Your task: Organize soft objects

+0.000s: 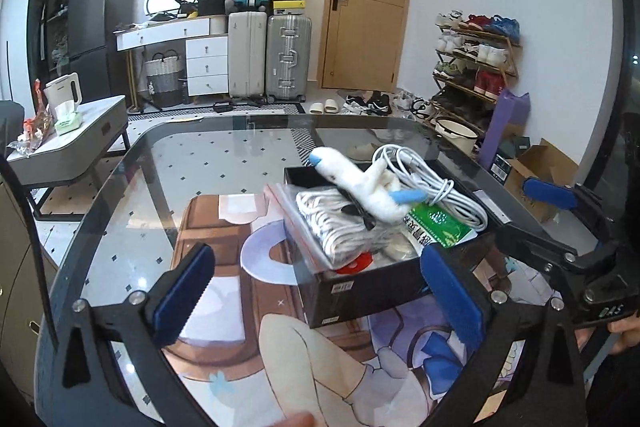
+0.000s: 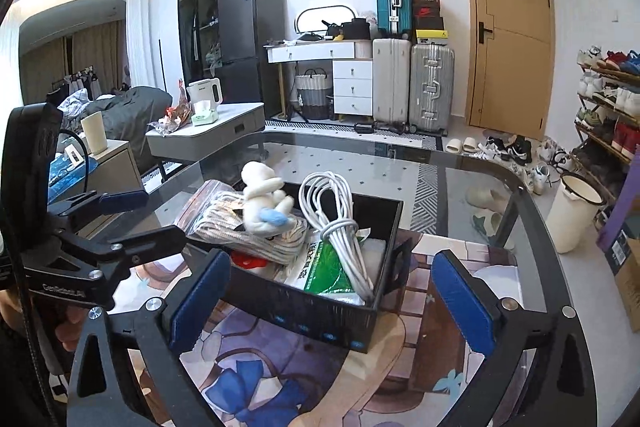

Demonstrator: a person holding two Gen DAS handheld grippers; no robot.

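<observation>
In the left wrist view, the black box (image 1: 360, 287) sits just right of centre on the glass table (image 1: 160, 155), piled with a white plush toy (image 1: 360, 183), a coiled white cable (image 1: 432, 183), a clear bag of striped cloth (image 1: 340, 223) and a green packet (image 1: 440, 223). The toy lies on top of the pile and looks unsteady, so the step is best finished by drawing both tools straight back without brushing the box rim. The left gripper (image 1: 320, 299) fills the lower frame, its blue pads spread wide, holding nothing and touching nothing; the box is seen between and beyond them.

In the right wrist view, the box (image 2: 320, 323) is at centre, with the toy (image 2: 264, 203) resting on the bag (image 2: 240, 227) at the box's upper left and the cable (image 2: 340, 215) draped over the packet (image 2: 328, 267). The right gripper (image 2: 328, 299) is at the bottom, jaws fully apart, empty, clear of the box.
</observation>
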